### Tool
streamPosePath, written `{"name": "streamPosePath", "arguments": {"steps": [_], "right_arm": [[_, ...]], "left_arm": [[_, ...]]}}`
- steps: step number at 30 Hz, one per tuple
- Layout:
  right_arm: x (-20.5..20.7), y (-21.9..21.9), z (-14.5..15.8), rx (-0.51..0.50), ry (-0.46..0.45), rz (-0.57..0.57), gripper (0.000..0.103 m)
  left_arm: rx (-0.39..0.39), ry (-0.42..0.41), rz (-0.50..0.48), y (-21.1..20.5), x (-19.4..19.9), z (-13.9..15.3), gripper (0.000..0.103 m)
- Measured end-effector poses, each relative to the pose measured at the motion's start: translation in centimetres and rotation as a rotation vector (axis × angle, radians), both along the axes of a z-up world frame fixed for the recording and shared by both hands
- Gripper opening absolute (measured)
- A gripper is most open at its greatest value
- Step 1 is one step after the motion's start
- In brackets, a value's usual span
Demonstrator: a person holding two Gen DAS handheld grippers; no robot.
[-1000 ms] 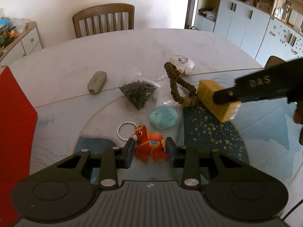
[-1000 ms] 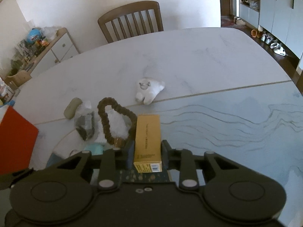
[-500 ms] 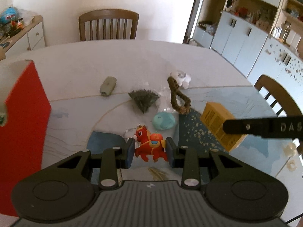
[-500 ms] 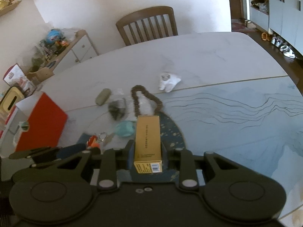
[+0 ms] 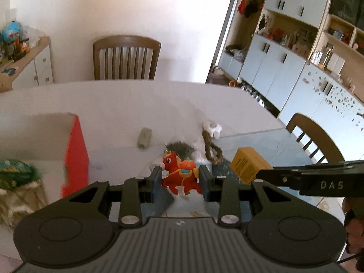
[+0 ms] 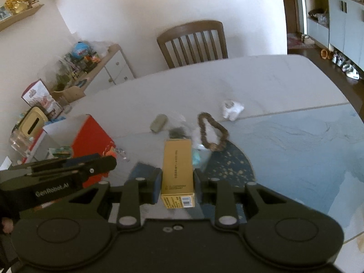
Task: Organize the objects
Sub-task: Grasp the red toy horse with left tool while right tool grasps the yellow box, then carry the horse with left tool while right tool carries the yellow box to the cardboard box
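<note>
Two grippers, each carrying one object clear of the table. Left gripper: fingers closed on a red toy horse, which sits upright between the pads, head toward the left finger. Right gripper: fingers clamped on the long sides of a yellow box, held lengthwise with its barcode end nearest the camera. In the left wrist view the same box appears to the right of the horse, at the tip of the right gripper's dark arm.

To the left — a red storage box, open at the top, with white inner walls; a green packet lies inside it. In the right wrist view the red storage box stands just beyond the left gripper's tip.

Items on the table, near its middle: a grey-green oblong piece, a small bag of dark contents, a brown beaded loop and a small white toy, with a pale blue item partly hidden behind the yellow box. A wooden chair stands at the far edge of the table — motion blur softens finer detail.
</note>
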State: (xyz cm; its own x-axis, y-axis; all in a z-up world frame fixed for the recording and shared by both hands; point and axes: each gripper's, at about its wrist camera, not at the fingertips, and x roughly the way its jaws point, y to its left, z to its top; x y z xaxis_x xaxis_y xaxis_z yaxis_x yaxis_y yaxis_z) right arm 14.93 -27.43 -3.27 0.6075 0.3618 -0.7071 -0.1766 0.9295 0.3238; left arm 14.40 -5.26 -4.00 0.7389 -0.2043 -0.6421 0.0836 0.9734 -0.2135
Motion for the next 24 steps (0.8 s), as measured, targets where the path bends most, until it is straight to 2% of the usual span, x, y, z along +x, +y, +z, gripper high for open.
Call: {"name": "streamPosePath", "arguments": {"steps": [8,14,19,24], "right_arm": [[-0.4,3.7,2.7,0.009,-0.056,0.013,0.028],[-0.1,7.6,4.2,0.022,-0.088,0.053,0.028],[0.1,11.3,5.4,0.028,-0.117,0.103,0.028],[0.5,15.6,5.8,0.025,-0.130,0.165,0.028]], "left_arm": [[0.000,-0.075,0.016,4.4,-0.9,4.1,0.034],[0.023,-0.115,0.063,8.9,-1.6,6.0,0.034],[0.050,-0.125,0.117,12.8,-2.1,6.8,0.034],[0.073,-0.102,0.173,16.9,-2.7,6.6,0.034]]}}
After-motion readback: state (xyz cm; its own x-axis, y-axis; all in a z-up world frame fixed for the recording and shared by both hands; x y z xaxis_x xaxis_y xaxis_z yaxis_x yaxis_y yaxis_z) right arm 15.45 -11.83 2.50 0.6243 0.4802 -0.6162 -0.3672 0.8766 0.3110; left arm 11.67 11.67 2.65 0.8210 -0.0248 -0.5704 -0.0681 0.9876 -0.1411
